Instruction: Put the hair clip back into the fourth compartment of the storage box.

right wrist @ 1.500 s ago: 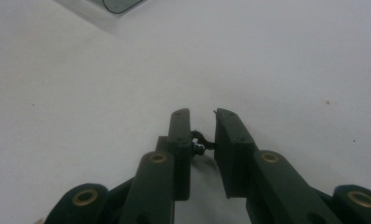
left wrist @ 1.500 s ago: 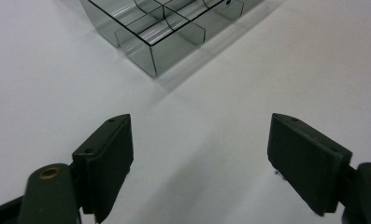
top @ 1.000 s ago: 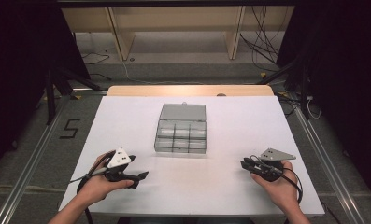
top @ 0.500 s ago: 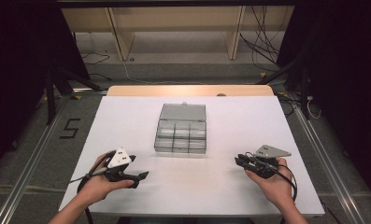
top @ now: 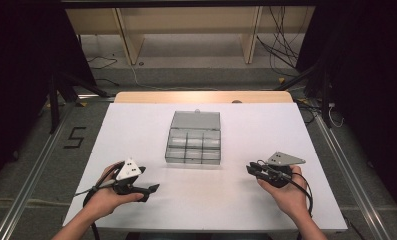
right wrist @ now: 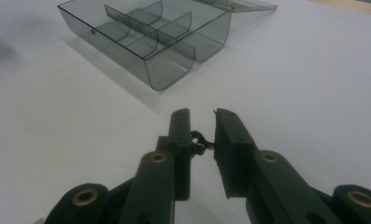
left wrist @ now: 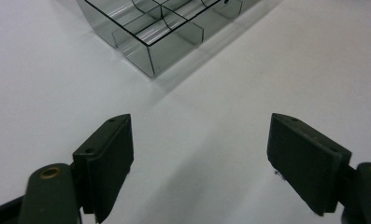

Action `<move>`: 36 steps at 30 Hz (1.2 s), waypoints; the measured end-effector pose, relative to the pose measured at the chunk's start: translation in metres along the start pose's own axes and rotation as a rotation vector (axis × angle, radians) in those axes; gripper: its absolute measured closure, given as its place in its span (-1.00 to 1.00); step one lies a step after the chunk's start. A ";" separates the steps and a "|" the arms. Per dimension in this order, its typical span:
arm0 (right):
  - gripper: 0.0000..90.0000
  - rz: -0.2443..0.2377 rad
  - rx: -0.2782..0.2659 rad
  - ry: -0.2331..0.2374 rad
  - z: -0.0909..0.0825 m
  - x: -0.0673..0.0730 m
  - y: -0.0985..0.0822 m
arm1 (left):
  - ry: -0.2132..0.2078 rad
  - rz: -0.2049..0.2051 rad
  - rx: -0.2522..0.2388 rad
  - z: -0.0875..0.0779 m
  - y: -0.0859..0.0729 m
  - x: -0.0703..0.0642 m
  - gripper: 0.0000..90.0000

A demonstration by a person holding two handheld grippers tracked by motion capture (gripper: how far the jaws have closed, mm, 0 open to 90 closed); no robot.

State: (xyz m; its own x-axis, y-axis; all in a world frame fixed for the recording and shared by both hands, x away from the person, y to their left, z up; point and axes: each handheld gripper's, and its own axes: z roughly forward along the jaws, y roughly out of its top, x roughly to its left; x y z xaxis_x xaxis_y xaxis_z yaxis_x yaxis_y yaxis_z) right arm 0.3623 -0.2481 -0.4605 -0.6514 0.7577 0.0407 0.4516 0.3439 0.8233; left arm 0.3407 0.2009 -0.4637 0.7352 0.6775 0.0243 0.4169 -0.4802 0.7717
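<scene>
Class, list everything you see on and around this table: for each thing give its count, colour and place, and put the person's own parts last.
Compartment box: one, clear grey plastic, lid open, empty, table centre.
Table: one, white top with a wooden far edge.
Shelf unit: one, pale wood, behind the table.
Cables: several, black, on the floor beyond the table.
Floor mark "5": one, black, left of the table.
Left gripper: one, black, near left, fingers apart.
Right gripper: one, black, near right, fingers nearly together, a small dark thing between them.
Hands: two, holding the grippers.
</scene>
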 end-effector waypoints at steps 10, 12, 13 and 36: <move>0.72 -0.018 0.001 0.004 0.008 0.004 0.007 | -0.001 0.002 0.002 0.000 0.000 0.000 -0.50; 0.72 -0.021 0.003 0.006 0.010 0.006 0.009 | -0.001 0.002 0.002 0.000 0.000 0.000 -0.50; 0.72 -0.025 0.004 0.008 0.011 0.006 0.010 | -0.003 0.002 0.003 0.000 0.000 0.000 -0.50; 0.72 -0.066 0.000 0.047 0.036 0.024 0.029 | -0.006 0.002 0.008 0.001 0.000 0.000 -0.50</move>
State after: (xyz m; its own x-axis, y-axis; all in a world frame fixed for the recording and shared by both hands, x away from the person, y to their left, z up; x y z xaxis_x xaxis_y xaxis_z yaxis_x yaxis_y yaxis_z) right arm 0.3815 -0.2000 -0.4560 -0.7072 0.7068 0.0129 0.4066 0.3918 0.8253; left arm 0.3410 0.2001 -0.4647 0.7392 0.6731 0.0220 0.4194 -0.4857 0.7669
